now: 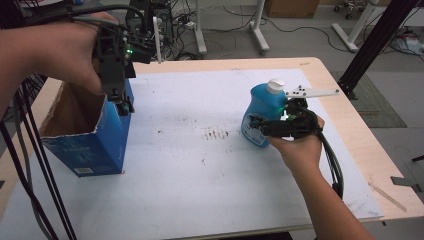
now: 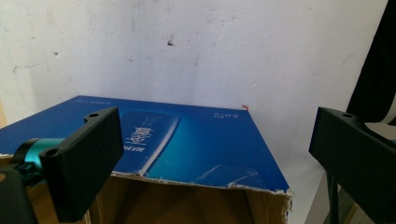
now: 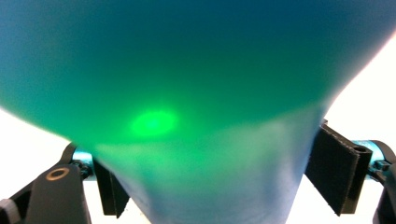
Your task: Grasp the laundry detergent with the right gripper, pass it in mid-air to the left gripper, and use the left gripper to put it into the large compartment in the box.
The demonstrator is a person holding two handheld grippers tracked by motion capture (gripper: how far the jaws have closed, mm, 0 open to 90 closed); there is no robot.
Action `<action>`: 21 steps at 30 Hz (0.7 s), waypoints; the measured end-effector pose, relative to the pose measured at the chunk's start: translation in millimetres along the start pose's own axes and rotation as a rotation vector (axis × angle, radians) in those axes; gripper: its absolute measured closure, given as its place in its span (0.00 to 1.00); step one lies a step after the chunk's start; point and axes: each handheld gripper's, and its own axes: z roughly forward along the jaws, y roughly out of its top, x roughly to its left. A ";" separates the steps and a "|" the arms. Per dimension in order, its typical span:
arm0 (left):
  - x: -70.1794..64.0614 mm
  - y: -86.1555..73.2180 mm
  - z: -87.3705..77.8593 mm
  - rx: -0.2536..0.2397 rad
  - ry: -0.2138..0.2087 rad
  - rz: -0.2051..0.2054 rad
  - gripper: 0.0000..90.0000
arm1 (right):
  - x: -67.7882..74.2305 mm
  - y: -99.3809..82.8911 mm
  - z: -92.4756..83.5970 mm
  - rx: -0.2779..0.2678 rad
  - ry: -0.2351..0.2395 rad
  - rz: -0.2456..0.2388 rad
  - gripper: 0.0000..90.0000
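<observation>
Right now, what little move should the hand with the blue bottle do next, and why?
Probably lift the blue bottle a little off the table. The right gripper has its jaws on either side of the bottle, and the blue box stands open-topped to the left, with the left gripper at its rim.

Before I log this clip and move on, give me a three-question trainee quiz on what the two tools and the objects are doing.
1. True or false: the blue bottle lies flat on the table.
2. Where is the left tool? A) inside the bottle, B) over the torn rim of the blue cardboard box, C) resting on the floor.
3. Fill in: the bottle's cap is ____ in colour.

Key:
1. False. It is upright, leaning slightly, with the right tool closed around it.
2. B. Its jaws are spread apart, straddling the box edge.
3. White.
</observation>
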 end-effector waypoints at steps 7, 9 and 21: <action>0.1 0.8 0.6 0.002 -0.001 0.000 0.03 | 0.7 -0.8 0.0 -0.014 0.002 -0.004 0.28; -0.1 0.7 0.7 0.002 -0.001 -0.002 0.03 | 0.5 -1.3 0.6 -0.012 0.004 -0.001 0.28; -0.1 0.9 1.5 0.014 -0.002 -0.003 0.03 | 1.5 -3.7 1.9 -0.025 -0.002 -0.012 0.37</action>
